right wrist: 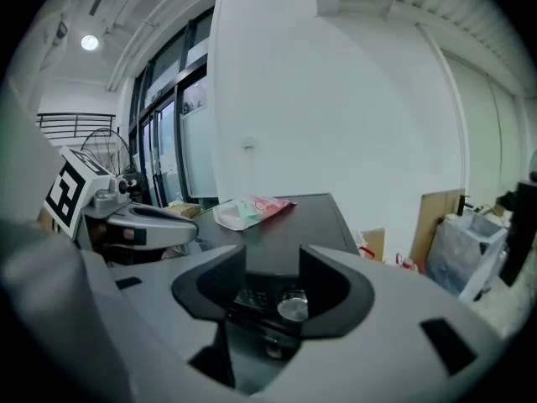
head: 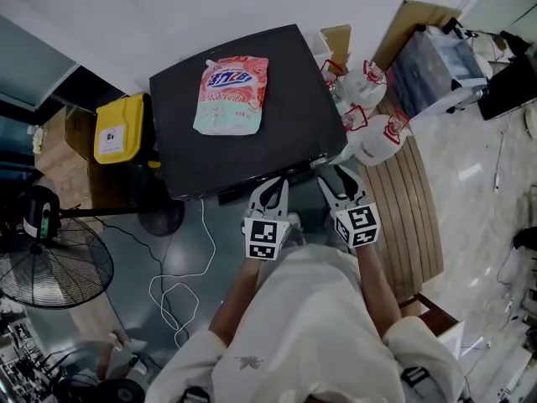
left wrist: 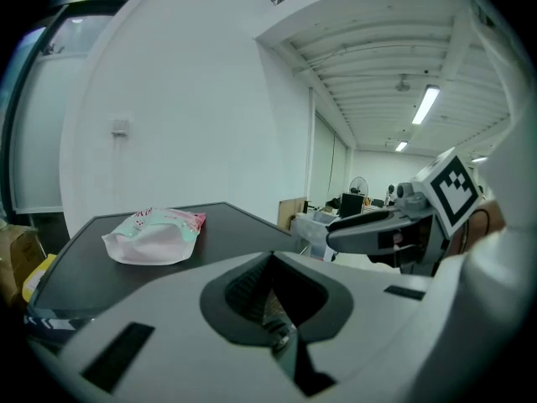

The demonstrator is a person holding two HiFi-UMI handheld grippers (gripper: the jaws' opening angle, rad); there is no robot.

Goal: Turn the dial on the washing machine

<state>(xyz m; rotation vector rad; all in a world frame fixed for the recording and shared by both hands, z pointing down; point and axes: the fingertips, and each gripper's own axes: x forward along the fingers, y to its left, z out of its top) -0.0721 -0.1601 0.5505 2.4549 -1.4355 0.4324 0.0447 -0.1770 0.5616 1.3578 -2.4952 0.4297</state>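
The black-topped washing machine stands in front of me, with a pink and green detergent pouch lying on its lid. Both grippers hover at its front edge. My left gripper has its jaws together with nothing in them; its own view looks over the lid toward the pouch. My right gripper stands to its right. In the right gripper view its jaws stand slightly apart, and the silver dial on the control panel shows in the gap beyond them, untouched.
A yellow container sits left of the machine and a floor fan at the lower left. White jugs and a slatted wooden bench are on the right. A white cable loops across the floor.
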